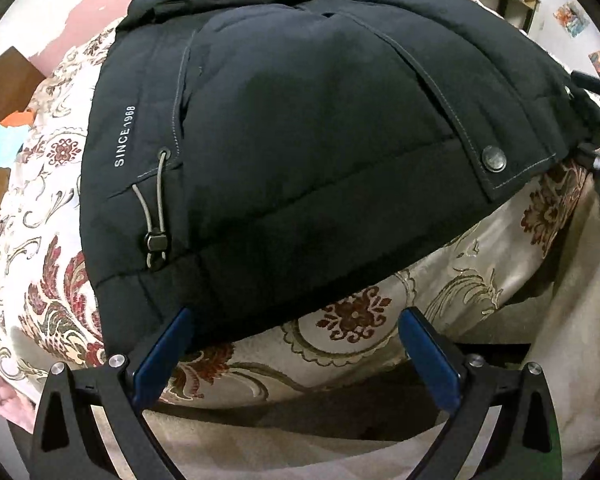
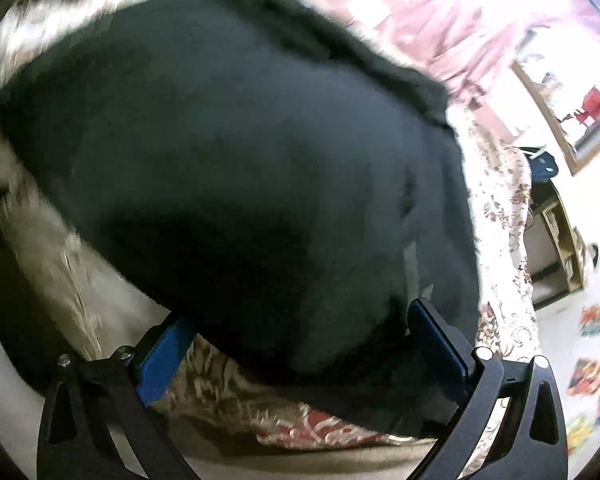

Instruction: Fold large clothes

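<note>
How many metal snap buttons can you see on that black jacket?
1: the round metal snap button sits at the flap corner on the black jacket, right of centre. Others may be hidden; the right wrist view is blurred.

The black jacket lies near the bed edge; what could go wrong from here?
1. The black jacket overhangs the edge of the floral bedspread; a pull may slide it off.
2. The drawstring loop hangs loose and might snag the open left gripper.
3. The right wrist view is blurred, so the right gripper may grasp poorly.

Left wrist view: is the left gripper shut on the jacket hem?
No. The left gripper is open, its blue fingers spread wide at the black jacket hem.
</note>
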Demonstrator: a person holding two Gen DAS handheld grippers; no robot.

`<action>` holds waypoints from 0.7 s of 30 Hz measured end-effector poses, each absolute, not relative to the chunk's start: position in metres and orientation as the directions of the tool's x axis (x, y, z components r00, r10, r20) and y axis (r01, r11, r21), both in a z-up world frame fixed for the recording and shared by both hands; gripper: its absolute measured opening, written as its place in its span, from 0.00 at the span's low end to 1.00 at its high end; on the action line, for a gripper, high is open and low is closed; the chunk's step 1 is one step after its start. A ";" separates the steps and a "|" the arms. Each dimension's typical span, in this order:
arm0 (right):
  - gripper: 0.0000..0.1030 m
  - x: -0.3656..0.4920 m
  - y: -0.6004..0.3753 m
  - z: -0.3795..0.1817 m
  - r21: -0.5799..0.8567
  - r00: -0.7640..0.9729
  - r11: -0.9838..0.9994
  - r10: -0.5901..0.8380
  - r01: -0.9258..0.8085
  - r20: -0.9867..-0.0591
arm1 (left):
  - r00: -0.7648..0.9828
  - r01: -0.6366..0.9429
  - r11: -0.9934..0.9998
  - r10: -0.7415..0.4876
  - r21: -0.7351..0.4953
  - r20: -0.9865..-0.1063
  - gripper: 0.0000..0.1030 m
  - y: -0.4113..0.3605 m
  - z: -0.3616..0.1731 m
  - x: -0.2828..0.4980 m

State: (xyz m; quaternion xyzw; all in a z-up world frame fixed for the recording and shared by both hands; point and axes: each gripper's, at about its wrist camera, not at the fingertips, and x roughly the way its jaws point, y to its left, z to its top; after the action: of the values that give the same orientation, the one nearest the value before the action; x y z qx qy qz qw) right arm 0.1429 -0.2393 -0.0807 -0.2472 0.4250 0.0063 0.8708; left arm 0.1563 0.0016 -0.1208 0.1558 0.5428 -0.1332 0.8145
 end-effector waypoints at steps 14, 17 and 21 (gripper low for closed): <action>0.99 0.151 -0.264 -0.030 -0.244 0.699 0.948 -0.035 -0.202 -0.715 | 0.545 0.313 0.889 0.120 0.333 -0.830 1.00 -0.012 -0.105 0.154; 0.99 0.159 -0.264 -0.024 -0.236 0.705 0.951 -0.028 -0.200 -0.709 | 0.564 0.293 0.876 0.165 0.383 -0.809 1.00 -0.018 -0.112 0.159; 0.99 0.163 -0.262 -0.017 -0.237 0.718 0.952 -0.026 -0.195 -0.695 | 0.589 0.236 0.886 0.195 0.398 -0.784 1.00 -0.011 -0.115 0.169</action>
State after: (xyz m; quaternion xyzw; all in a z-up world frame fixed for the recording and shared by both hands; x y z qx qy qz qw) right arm 0.1634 -0.2617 -0.0168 -0.1480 0.3726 0.0461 0.9150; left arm 0.1692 -0.0112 -0.1146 0.2380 0.4532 -0.0119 0.8590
